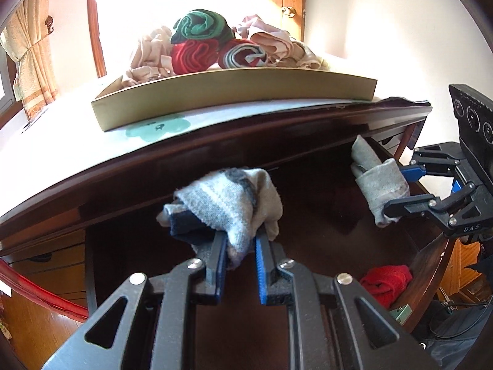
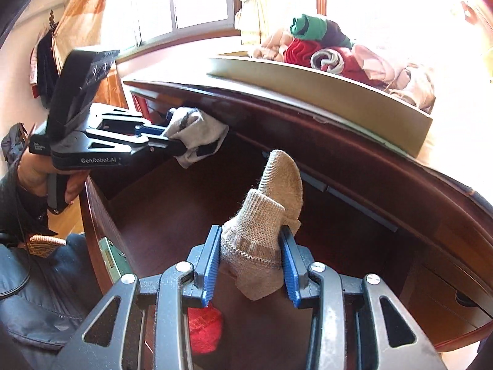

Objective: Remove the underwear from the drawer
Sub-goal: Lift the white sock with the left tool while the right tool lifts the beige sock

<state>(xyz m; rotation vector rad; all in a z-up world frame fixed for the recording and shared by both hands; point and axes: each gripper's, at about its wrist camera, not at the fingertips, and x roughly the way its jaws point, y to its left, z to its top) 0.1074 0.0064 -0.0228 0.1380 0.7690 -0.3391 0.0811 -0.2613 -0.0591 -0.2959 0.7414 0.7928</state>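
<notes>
jaws of the left gripper point(image 1: 240, 246) pinch a grey striped sock bundle point(image 1: 225, 203); the right gripper point(image 2: 251, 262) clamps a beige sock bundle point(image 2: 268, 215) at part width, both above the open dark wooden drawer point(image 2: 172, 215). 1 red garment point(image 1: 386, 282) lies in the drawer below them. beyond, a cardboard tray point(image 1: 234, 92) of rolled underwear point(image 1: 200, 43) sits on the dresser top point(image 1: 61, 141).
</notes>
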